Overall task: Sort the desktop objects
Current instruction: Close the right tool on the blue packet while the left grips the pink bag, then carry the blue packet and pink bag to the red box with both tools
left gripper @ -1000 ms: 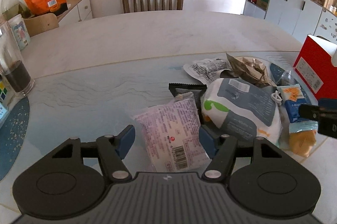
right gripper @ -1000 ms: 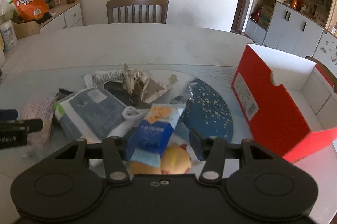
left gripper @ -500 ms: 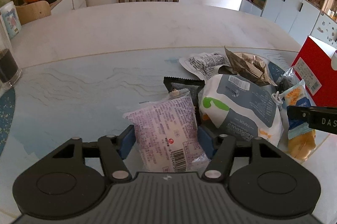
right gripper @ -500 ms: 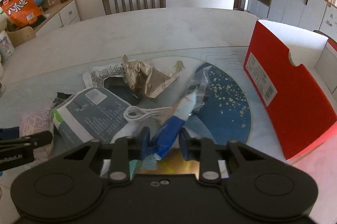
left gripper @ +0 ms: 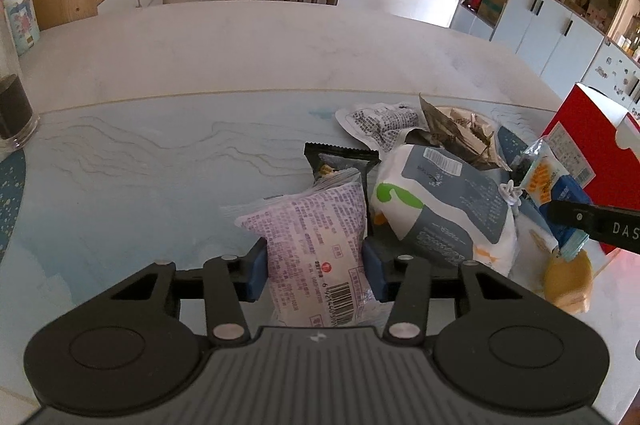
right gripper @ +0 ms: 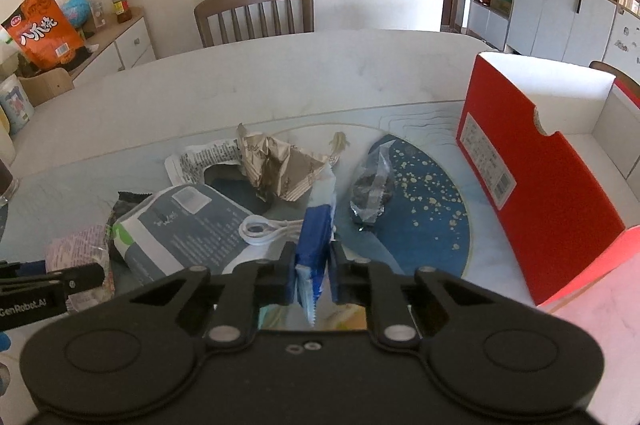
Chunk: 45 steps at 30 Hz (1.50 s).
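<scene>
Right gripper (right gripper: 313, 275) has just been closing and is clamped on blue snack packet (right gripper: 316, 241), left gripper (left gripper: 314, 267) just closing, pads squeezing pink bread bag (left gripper: 316, 245), both probably bound for red box (right gripper: 536, 185) beyond the pile.

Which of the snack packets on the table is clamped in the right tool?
The blue-and-white packet, pinched upright in the right tool. The pale purple packet sits in the left tool instead.

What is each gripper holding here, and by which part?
Right gripper: blue snack packet, pinched at its near end. Left gripper: pink packet, gripped across its sides near the barcode end.
</scene>
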Available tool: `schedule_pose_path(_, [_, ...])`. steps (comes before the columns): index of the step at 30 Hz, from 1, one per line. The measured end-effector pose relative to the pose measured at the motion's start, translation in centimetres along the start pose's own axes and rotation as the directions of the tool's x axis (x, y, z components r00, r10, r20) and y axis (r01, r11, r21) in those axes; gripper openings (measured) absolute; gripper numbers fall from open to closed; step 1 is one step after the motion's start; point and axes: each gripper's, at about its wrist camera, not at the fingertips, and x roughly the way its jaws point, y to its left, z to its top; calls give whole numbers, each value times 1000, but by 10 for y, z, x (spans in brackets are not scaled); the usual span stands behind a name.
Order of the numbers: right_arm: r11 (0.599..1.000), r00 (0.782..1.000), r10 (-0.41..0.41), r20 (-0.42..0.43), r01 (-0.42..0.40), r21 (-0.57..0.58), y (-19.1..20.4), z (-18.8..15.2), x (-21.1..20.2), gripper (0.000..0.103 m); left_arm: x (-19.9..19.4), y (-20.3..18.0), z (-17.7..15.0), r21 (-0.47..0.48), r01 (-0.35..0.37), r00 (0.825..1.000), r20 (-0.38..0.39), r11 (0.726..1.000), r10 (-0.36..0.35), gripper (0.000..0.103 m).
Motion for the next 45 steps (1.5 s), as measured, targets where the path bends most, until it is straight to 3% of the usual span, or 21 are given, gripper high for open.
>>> schedule_pose_path(9, [999,998,50,34,-50,2,-12,4,-19,13,-24,-11,3,-24,-39,999,29,999,39,47])
schedule_pose_path(18, [993,991,119,61,-119,6,-38,9,-45,13,-53,-55,13,-22,-60,995,73,998,61,47])
schedule_pose_path(27, [994,989,108,103,-111,23,-80,17,-72,13,-67,-123,28,51,-23,992,124,998,17,47])
schedule_pose_path(45, [992,986,71,152,-86,94,-177,29,-102,13,-60,-263,57,262,87,989,93,961,-114,47])
